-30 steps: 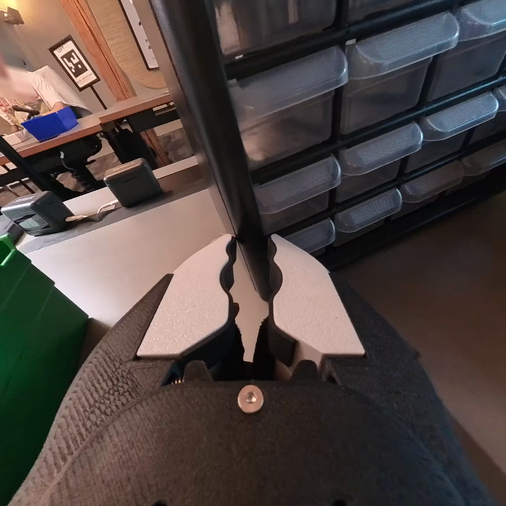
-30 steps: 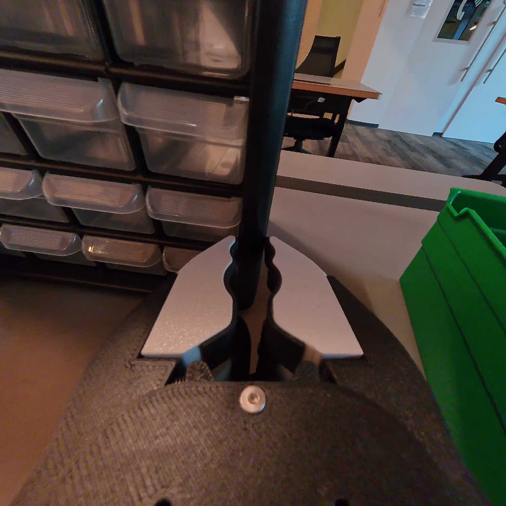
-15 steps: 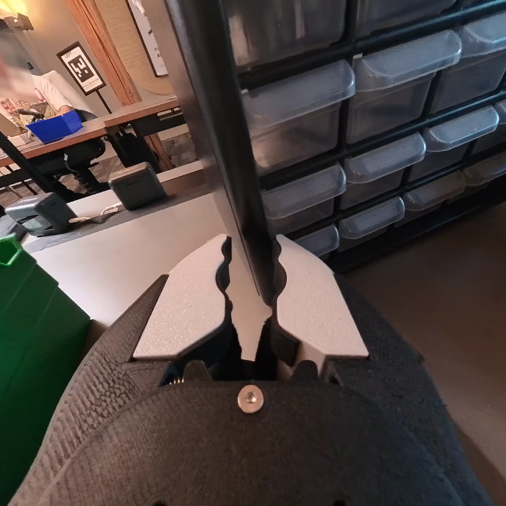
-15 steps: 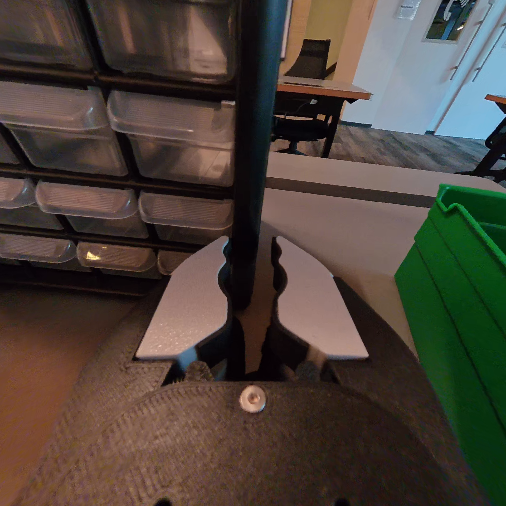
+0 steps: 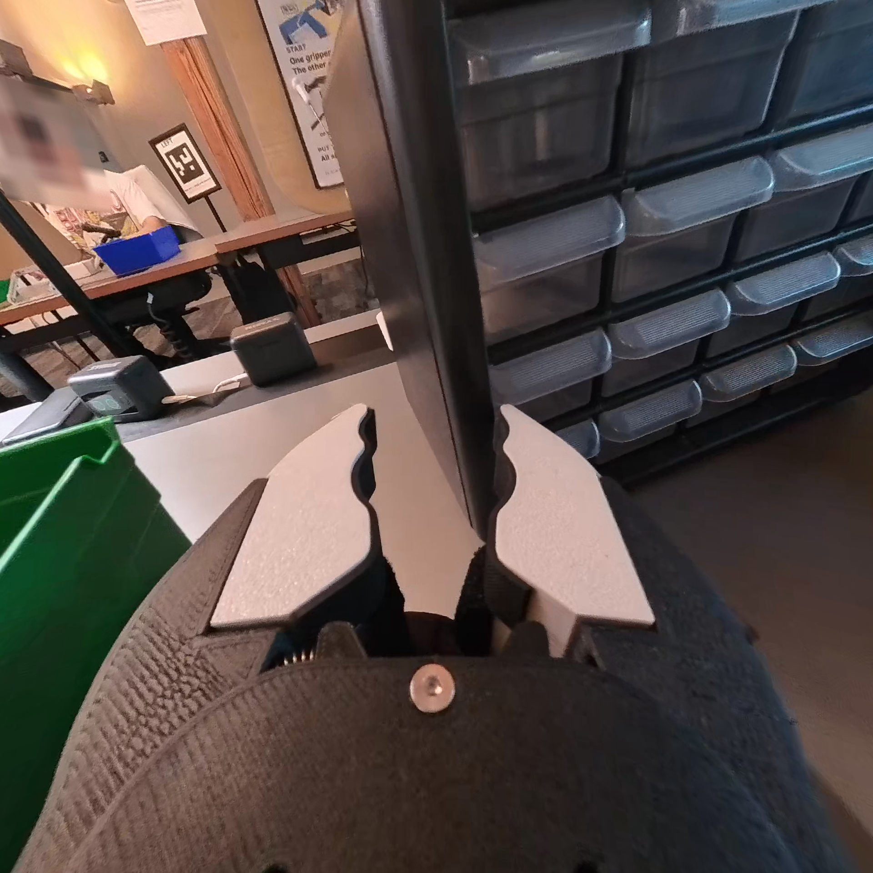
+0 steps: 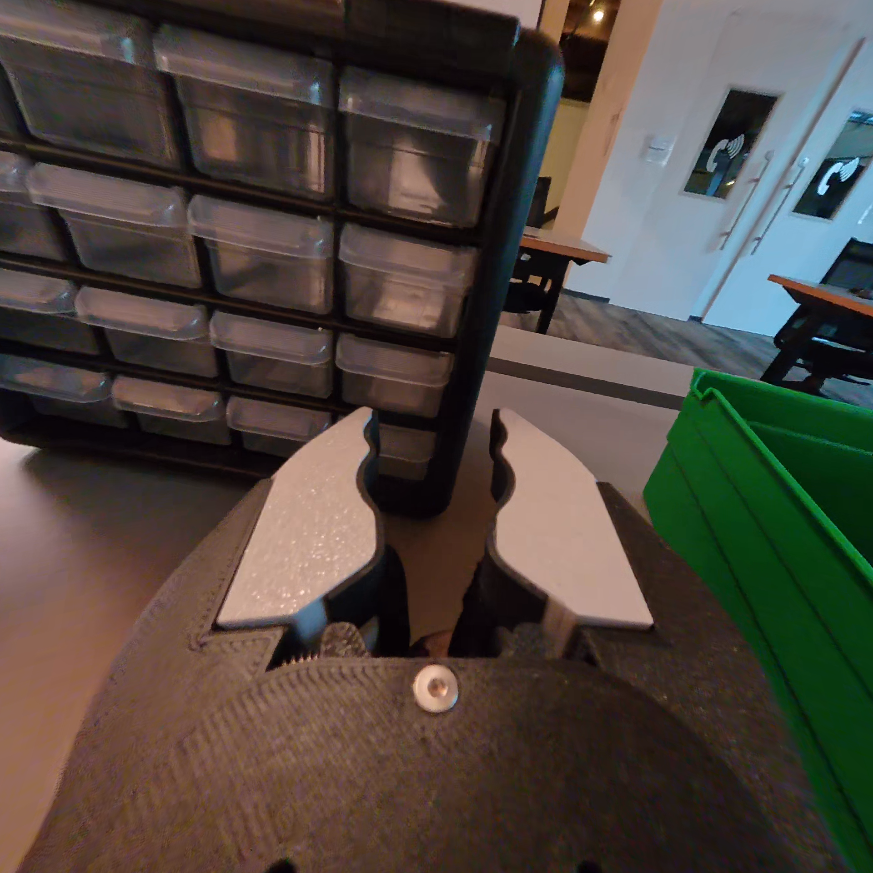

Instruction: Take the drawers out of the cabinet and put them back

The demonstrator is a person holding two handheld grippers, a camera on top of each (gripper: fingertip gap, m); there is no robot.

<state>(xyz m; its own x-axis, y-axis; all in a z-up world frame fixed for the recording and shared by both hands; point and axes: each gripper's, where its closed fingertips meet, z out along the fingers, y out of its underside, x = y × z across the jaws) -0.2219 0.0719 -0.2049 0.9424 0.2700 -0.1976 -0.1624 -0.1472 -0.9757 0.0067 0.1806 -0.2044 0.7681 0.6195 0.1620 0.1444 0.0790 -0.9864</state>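
- Left wrist view shows the black cabinet [image 5: 415, 264] standing on the grey tabletop [image 5: 264, 444], its left front corner post rising between the fingers of the left gripper [image 5: 437, 425].
- Rows of clear plastic drawers [image 5: 543, 264] fill the cabinet's front, all seated in their slots; the upper ones are taller, the lower ones shallow.
- That left gripper is spread apart: its right finger [image 5: 557, 534] lies against the post's front edge, while the left finger [image 5: 307, 534] stands clear of the cabinet's side wall with tabletop showing in the gap.
- Right wrist view has the cabinet's right front corner [image 6: 477, 302] just ahead of the right gripper [image 6: 434, 420], whose fingers are likewise parted and grasp nothing.
- The rounded bottom corner of the cabinet sits between those fingers, near the left finger [image 6: 312, 534] and apart from the right finger [image 6: 562, 534]; whether it touches either one I cannot tell.
- This view is somewhat blurred, with the drawers [image 6: 269, 255] smeared.
- A green bin [image 5: 61, 543] stands at the tabletop's left edge beside the left gripper; another green bin [image 6: 774, 496] stands near the right gripper.
- Two dark box-shaped devices [image 5: 271, 347] rest near the far edge of the tabletop, left of the cabinet.
- Beyond, a person sits at a wooden desk [image 5: 156, 269] bearing a blue bin [image 5: 137, 248].
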